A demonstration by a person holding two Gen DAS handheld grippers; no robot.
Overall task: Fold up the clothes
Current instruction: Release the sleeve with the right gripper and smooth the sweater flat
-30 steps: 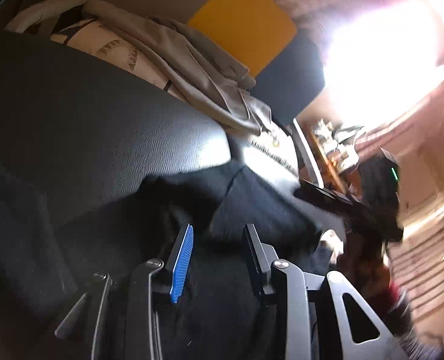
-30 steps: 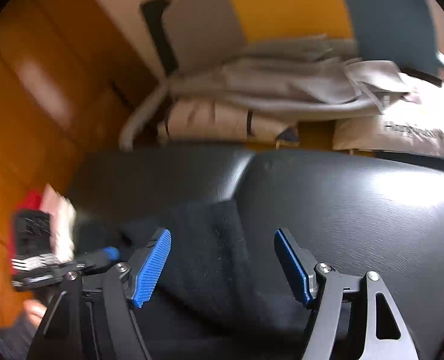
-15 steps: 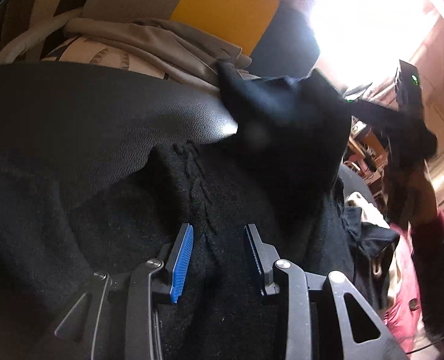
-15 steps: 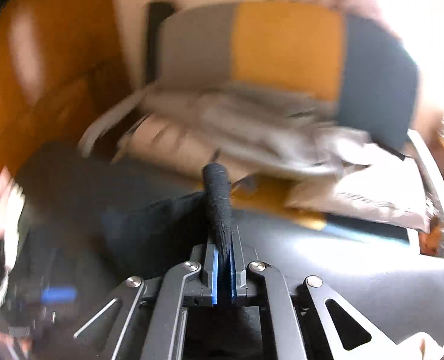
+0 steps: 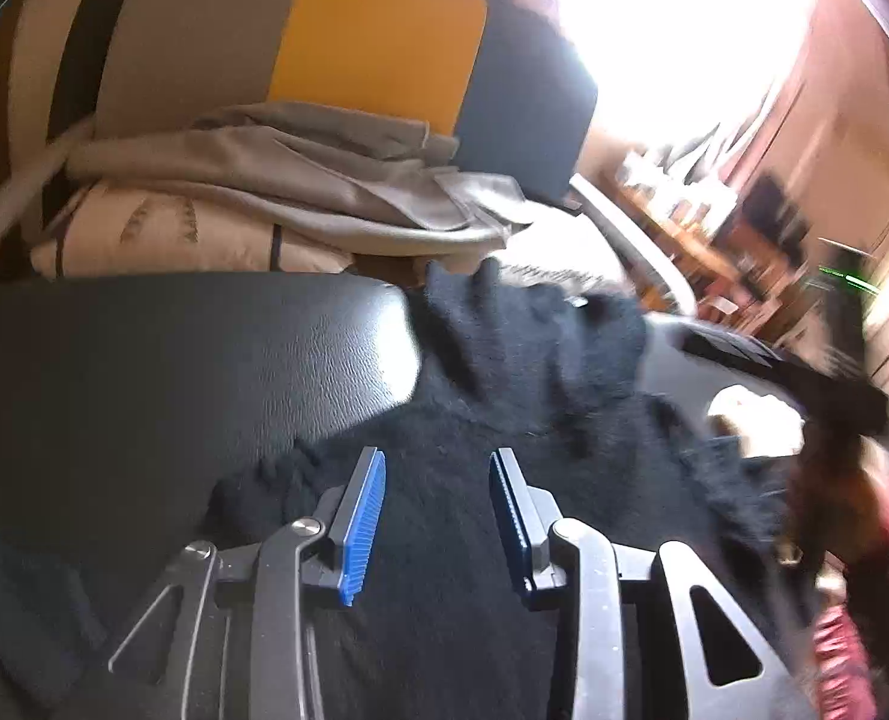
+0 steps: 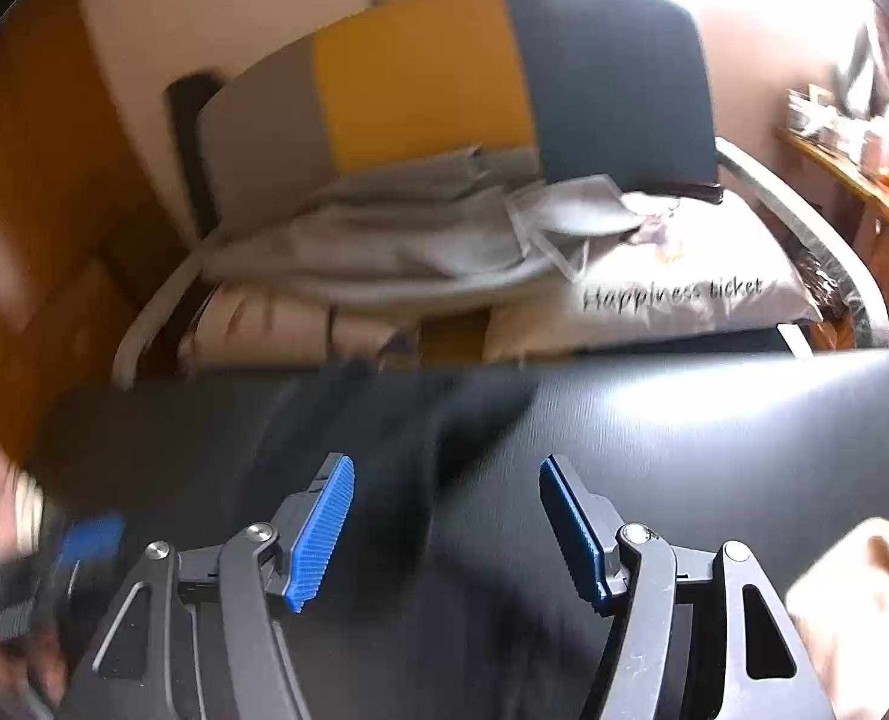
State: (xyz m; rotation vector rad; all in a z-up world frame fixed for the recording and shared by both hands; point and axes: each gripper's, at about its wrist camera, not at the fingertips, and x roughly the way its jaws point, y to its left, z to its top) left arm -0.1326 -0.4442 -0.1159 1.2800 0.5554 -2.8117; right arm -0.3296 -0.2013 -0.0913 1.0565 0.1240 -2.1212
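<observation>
A black knit garment lies rumpled on a black leather surface. My left gripper hovers open over the garment, its blue pads apart with cloth below them, not pinched. In the right wrist view the garment is blurred and lies in a heap under my right gripper. The right jaws are opening, and the cloth between them touches neither pad. The right gripper shows as a dark blur at the left view's right side. The left gripper shows blurred at the lower left.
Behind the leather surface stands a chair with a grey, yellow and dark blue back, piled with grey clothes and a lettered cushion. A wooden shelf stands at the right. A beige object lies near right.
Half a second ago my right gripper was shut on a raised fold of the black garment; now its jaws stand apart and the cloth has dropped. Both grippers have shifted sideways.
</observation>
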